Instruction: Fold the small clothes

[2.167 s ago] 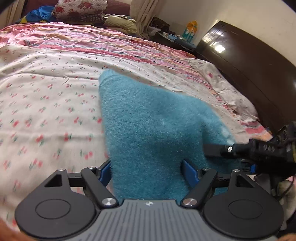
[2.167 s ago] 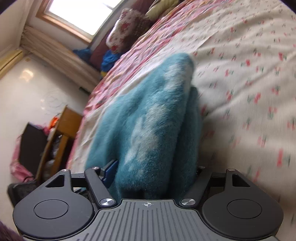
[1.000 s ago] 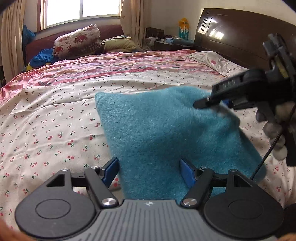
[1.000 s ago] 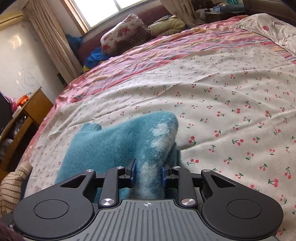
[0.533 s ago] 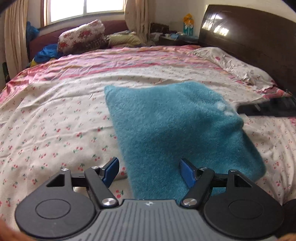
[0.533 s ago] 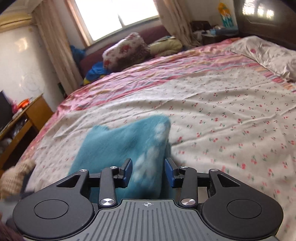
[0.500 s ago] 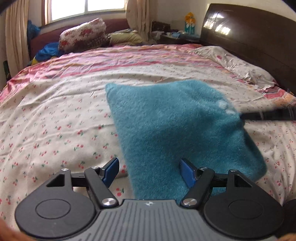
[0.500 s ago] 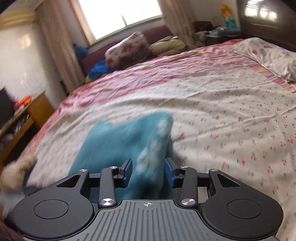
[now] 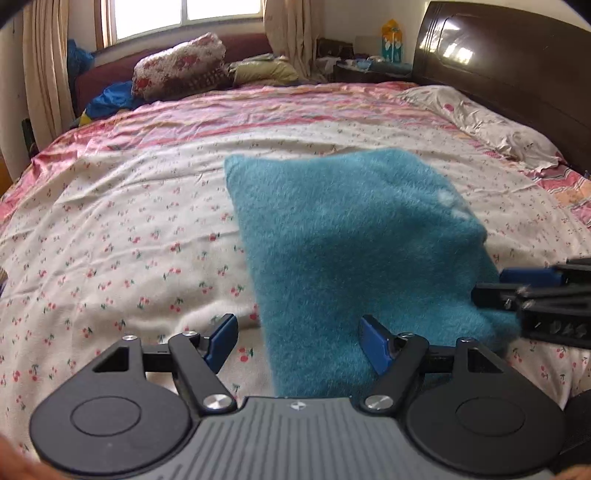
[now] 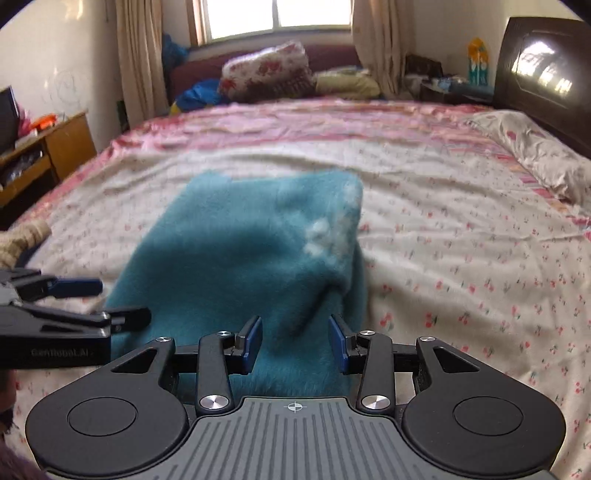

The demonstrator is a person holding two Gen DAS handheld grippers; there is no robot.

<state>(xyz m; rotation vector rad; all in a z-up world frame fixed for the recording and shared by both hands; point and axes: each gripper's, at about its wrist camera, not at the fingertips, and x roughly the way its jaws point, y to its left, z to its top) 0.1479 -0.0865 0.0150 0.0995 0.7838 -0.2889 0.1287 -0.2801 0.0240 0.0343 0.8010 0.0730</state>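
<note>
A: Bed [image 9: 110, 229] first, with the teal cloth [image 9: 354, 251] lying folded mid-sheet, handy for both tools.

B: Left gripper [image 9: 297, 345] gapes wide at its near edge; right gripper [image 10: 295, 343] stands apart, gripping nothing. Folded in 2, likely released.

Bright window [image 10: 277, 16] with beige curtains [image 10: 136, 55], dark wooden headboard [image 9: 517, 62], cherry-print bedsheet [image 9: 110, 240], wooden desk [image 10: 48, 147] by white wall.
</note>
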